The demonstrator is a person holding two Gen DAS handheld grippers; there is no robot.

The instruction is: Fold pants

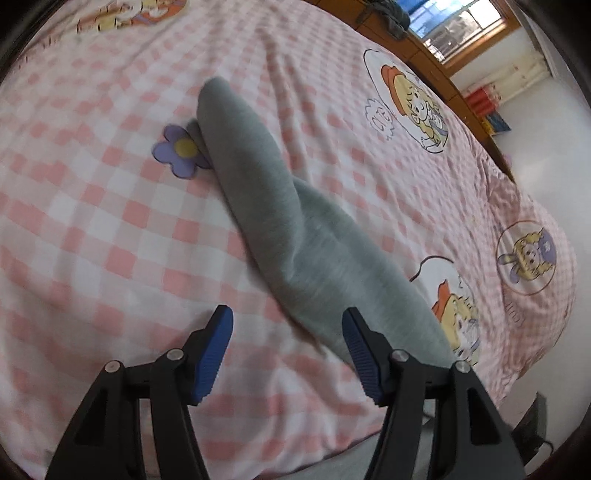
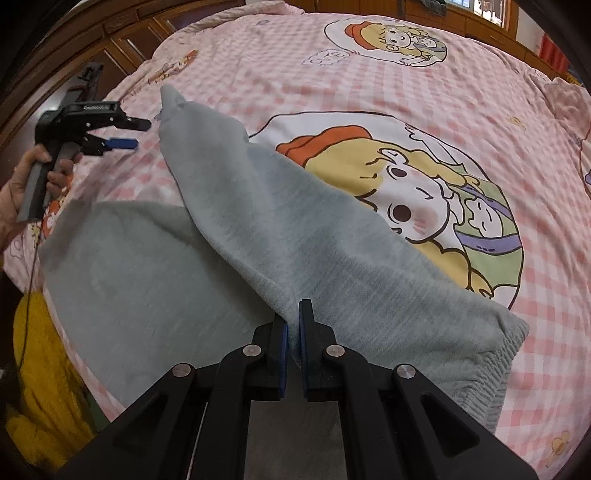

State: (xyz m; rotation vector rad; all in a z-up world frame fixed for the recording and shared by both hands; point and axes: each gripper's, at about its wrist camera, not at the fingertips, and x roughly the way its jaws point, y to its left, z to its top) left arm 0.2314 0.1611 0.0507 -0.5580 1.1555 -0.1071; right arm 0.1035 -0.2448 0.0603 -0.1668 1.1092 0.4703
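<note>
closest to the right wrist camera, the right gripper (image 2: 293, 325) was clenched on a fold of the grey pants (image 2: 258, 229), its blue pads pinching the cloth near the elastic waistband (image 2: 495, 354). from that pinch one leg ran as a long band up and to the left, its narrow end (image 2: 171, 98) pointing toward the far left of the bed. a second flat grey panel (image 2: 122, 273) lay beside it on the left, reaching the near edge of the bed. the pants rested on a pink-and-white checked bedsheet (image 2: 295, 74), partly covering a round cartoon print (image 2: 424, 192). further left, a hand (image 2: 48, 173) held the left gripper (image 2: 125, 133) above the sheet, just beside the leg's tip, not touching it.

from the left wrist view, the left gripper (image 1: 288, 350) stood released, its blue pads well apart with only sheet and the edge of the cloth between them; neither pad pressed on the pants (image 1: 288, 236). here the leg's long axis ran away from the gripper, up and to the left, ending in a rounded tip (image 1: 214, 92) next to a purple flower print (image 1: 181, 149). beyond the bed, wooden furniture (image 1: 436, 70) and a window (image 1: 454, 26) showed at the far right. no containers were in sight.
</note>
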